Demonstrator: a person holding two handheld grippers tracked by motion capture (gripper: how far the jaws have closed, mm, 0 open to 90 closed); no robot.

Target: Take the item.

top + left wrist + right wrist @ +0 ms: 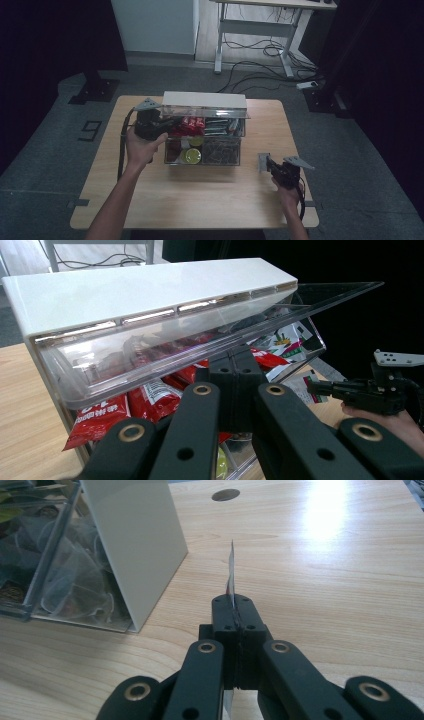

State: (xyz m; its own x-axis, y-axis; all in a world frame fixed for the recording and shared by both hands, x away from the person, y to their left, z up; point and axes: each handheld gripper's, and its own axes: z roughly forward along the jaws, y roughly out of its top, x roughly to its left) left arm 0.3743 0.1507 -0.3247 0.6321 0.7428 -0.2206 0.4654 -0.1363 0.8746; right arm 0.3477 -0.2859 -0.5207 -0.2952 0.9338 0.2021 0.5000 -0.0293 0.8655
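Left gripper [161, 121], at the left of the high view, has its jaws closed together and tucked under the front edge of the clear lid [165, 340] of the organizer box [202, 131]. In the left gripper view the black fingertips [235, 375] sit just beneath that transparent flap, which slopes up toward the white hinge strip [145, 290] across the top of the frame. Whether the jaws pinch the lid's edge or merely prop it from below I cannot tell. Either way the hold looks meant to keep the lid raised, so the compartments stay reachable.

Under the lid, in the centre of the high view, lie red snack packets [189, 125] in the rear row, with a green-topped round item [192, 156] and a compartment of pale mesh tea bags [220, 150] in the front row. The box stands on the wooden table [150, 200], toward its far edge.

Right gripper [270, 164], at the lower right of the high view, is well apart from the box and low over the table. Its jaws are clamped on a small flat sachet [231, 572], seen edge-on in the right gripper view, standing upright out of the closed tips. In the left gripper view the sachet shows as a printed packet at the far right. Gripping it by one edge keeps most of the packet free, so it can probably be laid flat on the table.
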